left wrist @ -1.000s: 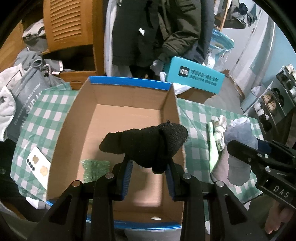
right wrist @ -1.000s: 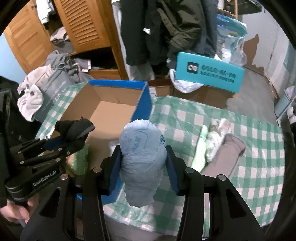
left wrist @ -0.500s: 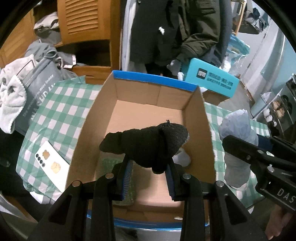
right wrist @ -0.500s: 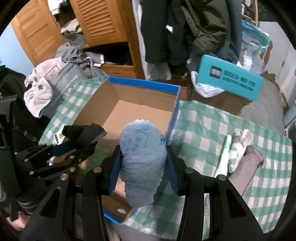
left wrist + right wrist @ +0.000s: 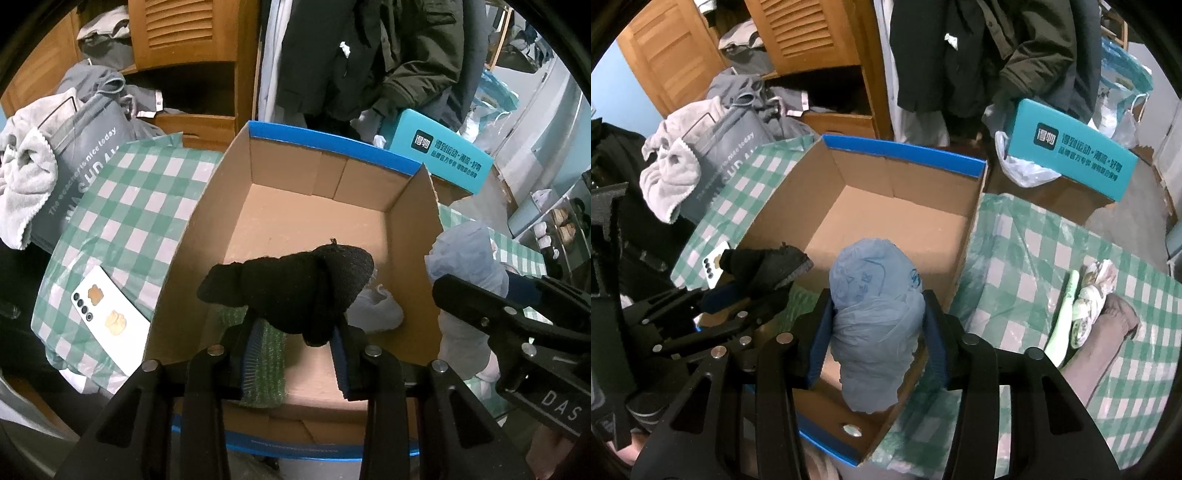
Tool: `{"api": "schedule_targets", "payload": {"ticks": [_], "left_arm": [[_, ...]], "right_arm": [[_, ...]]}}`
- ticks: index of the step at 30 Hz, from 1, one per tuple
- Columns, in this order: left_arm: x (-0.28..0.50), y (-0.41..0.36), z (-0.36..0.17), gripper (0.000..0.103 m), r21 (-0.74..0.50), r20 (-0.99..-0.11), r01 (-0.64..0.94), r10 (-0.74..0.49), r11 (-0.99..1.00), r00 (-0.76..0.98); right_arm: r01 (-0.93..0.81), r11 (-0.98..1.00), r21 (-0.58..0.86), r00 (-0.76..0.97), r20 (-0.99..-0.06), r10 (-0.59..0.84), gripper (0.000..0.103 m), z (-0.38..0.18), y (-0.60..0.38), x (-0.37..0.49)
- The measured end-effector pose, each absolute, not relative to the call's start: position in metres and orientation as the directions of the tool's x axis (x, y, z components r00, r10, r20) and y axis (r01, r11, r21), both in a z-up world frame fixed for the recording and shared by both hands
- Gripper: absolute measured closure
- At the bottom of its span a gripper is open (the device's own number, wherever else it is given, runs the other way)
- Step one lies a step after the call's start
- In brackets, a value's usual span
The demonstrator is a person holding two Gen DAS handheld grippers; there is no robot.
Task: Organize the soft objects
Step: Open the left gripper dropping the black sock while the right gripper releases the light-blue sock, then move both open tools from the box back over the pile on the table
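Checked tablecloth; both grippers steeply downward

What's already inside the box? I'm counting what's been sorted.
On the floor of the box lie a green cloth and a white cloth, both partly covered by the black sock held above. The floor beneath the sock can't be seen.
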State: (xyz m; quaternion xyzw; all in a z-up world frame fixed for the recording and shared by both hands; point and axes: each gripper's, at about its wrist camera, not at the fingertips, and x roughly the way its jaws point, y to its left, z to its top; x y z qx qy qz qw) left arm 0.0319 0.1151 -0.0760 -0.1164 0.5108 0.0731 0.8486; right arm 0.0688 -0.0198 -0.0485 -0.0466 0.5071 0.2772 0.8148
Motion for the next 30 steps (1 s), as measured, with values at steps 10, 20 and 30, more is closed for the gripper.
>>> {"api": "schedule_targets", "payload": {"ticks": [10, 20, 30], "left_arm": [[0.033, 0.118, -0.078, 0.054, -0.119, -0.887, -0.274, 0.021, 0.954, 0.461], [0.033, 0.108, -0.075, 0.05, -0.118, -0.881, -0.252, 0.016, 0.96, 0.473], [0.034, 0.09, -0.071, 0.048, -0.112, -0.881, -0.216, 0.004, 0.97, 0.474]], "right_arm": [[-0.488, 0.847, 0.213, 0.33, -0.853, 0.405, 0.044, -0.049, -0.023, 0.069], [-0.467, 0.862, 0.199, 0.351, -0.852, 0.387, 0.038, -0.047, -0.039, 0.068], [-0.405, 0.897, 0.179, 0.374, -0.862, 0.341, 0.037, -0.052, -0.069, 0.069]]}}
